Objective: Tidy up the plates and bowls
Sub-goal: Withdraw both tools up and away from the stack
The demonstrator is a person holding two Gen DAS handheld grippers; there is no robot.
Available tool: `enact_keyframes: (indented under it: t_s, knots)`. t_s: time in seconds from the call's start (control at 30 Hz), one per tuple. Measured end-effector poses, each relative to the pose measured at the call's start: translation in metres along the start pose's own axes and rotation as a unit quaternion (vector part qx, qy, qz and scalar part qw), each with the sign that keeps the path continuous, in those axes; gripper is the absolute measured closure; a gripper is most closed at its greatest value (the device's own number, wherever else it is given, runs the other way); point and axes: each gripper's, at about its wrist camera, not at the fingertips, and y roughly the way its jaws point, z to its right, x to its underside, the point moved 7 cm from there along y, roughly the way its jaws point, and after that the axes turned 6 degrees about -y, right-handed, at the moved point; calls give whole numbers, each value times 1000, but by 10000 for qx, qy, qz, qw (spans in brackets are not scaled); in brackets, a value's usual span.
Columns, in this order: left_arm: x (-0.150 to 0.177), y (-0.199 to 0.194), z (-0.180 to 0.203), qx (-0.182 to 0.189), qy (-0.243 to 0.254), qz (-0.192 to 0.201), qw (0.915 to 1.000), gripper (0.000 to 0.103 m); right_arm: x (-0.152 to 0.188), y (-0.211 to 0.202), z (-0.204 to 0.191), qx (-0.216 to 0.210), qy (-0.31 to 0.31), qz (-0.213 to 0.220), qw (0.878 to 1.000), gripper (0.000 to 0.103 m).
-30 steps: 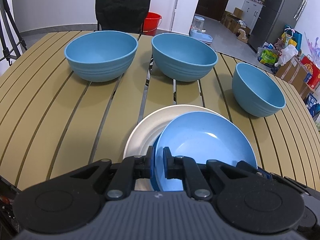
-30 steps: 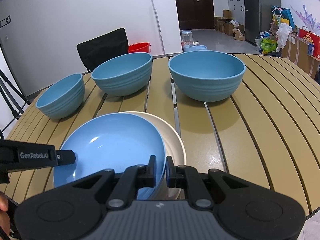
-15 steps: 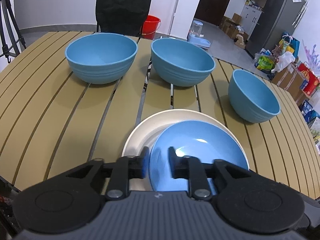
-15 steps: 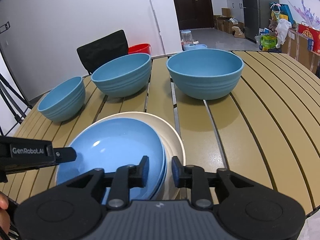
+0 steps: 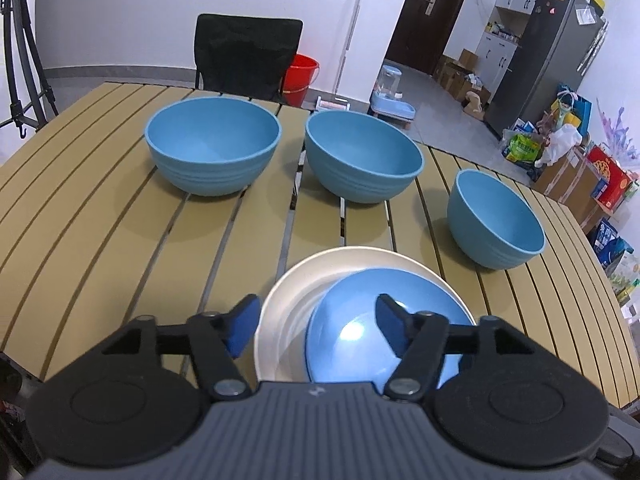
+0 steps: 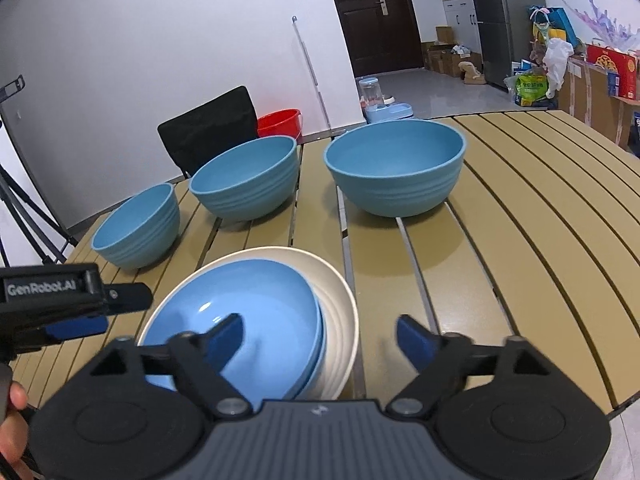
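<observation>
Left wrist view: the left gripper [image 5: 316, 326] fills the bottom of the frame, its jaws opening and free of the plates, with its blue fingertips [image 5: 240, 328] standing on either side of the near rim of the stack. The blue plate [image 5: 360, 320] lies just beyond and below the gripper, at lower centre, resting in the larger cream plate [image 5: 296, 300]; the blue one sits shifted toward the lower right of the cream one. Further up the slatted worktop [image 5: 100, 240] stand three blue bowls, apart from one another: a large bowl [image 5: 212, 150] at upper left, a middle bowl [image 5: 362, 158] at centre, and a small bowl [image 5: 494, 220] at right. The gripper points forward and tilts downward at the stack.

Right wrist view: the right gripper [image 6: 320, 330] is at the bottom, its jaws opening wide and grasping nothing; one fingertip hangs over the blue plate [image 6: 240, 312], the other over bare worktop [image 6: 520, 240] at right of the cream plate [image 6: 340, 312]. It also tilts downward. The left gripper [image 6: 76, 312] enters from the left edge, beside the stack's left rim. Part of a hand [image 6: 14, 416] shows at the lower left corner.
</observation>
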Motion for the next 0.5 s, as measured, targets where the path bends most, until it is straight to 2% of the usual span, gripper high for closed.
enact_keyframes:
  t_s: [0.03,0.07,0.1,0.17,0.5]
  knots:
    - [-1,-2,-1,3,-8,21,10000,29,0,-1,1,2,2,-4,10000,10]
    - [-2,-3,-3,0,-17,36,10000,19,0,-2,1,9,-4,-13,10000,9]
    - [-4,-5,-5,-2,-30,65,10000,15,0,-3,2,26,-11,-27,10000,3]
    - [-5,-9,-7,27,-42,131,9999,2,1,-6,2,38,-24,-20,10000,0]
    - [-11,-22,-16,-54,14,277,9996,0,1,-18,8,157,-68,-53,9998,0]
